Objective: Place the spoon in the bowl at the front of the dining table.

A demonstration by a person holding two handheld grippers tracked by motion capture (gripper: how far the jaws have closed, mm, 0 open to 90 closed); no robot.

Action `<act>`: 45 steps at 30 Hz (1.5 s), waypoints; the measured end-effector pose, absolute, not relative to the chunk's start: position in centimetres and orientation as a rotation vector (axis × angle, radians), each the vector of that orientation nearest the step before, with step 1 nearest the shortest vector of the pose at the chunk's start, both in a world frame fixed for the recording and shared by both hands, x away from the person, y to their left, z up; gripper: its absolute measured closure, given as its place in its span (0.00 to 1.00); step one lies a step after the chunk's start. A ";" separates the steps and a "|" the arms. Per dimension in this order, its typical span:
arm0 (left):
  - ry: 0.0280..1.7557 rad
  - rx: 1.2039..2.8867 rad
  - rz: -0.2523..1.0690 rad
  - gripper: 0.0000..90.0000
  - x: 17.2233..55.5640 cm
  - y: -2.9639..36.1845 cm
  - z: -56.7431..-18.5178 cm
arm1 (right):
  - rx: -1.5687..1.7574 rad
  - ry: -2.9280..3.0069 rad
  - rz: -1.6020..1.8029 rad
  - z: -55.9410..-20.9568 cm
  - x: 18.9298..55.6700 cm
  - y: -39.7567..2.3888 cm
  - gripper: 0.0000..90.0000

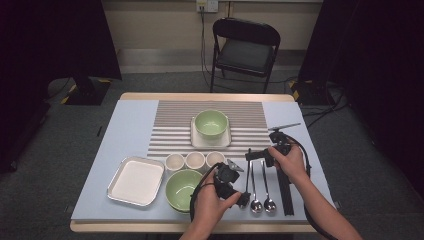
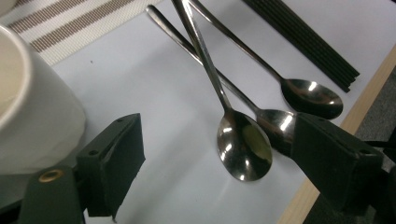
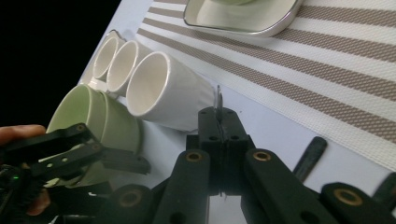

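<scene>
Three metal spoons (image 1: 262, 192) lie side by side on the blue mat (image 1: 125, 130), right of the near green bowl. My left gripper (image 1: 243, 200) hovers over their bowls. Its jaws stand wide open around the nearest spoon (image 2: 243, 144), whose handle slants across the other two, and the pads do not touch it. My right gripper (image 1: 248, 156) is at the far end of the spoon handles. It (image 3: 219, 126) is shut on the thin metal tip of a spoon handle (image 3: 218, 99) that sticks up between the jaws. The left gripper (image 3: 70, 149) and a hand also sit at the left edge of the right gripper view.
Black chopsticks (image 1: 285, 192) lie right of the spoons. Three white cups (image 1: 195, 160) stand in a row behind a green bowl (image 1: 181, 189); a white square tray (image 1: 136, 181) is left of it. Another green bowl (image 1: 211, 122) sits on a square plate (image 1: 200, 141) on the striped placemat. The table's front edge (image 2: 359, 107) is close.
</scene>
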State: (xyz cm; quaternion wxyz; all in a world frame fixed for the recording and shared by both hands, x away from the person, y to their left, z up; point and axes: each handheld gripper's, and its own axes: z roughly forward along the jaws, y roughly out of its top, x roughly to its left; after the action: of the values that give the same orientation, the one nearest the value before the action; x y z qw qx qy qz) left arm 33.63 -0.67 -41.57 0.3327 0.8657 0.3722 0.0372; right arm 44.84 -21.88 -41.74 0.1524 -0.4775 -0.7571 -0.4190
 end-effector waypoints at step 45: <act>0.869 2.238 0.061 0.19 36.0 1.9 -37.9 | -1.447 -2.140 -1.309 -38.5 46.0 -23.0 1.00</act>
State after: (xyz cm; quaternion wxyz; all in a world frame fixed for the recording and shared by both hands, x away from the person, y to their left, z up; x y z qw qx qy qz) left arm 35.95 1.95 -37.92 0.3617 0.8688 0.3374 0.0237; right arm 45.96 -23.03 -38.52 0.1227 -0.4959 -0.7334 -0.4486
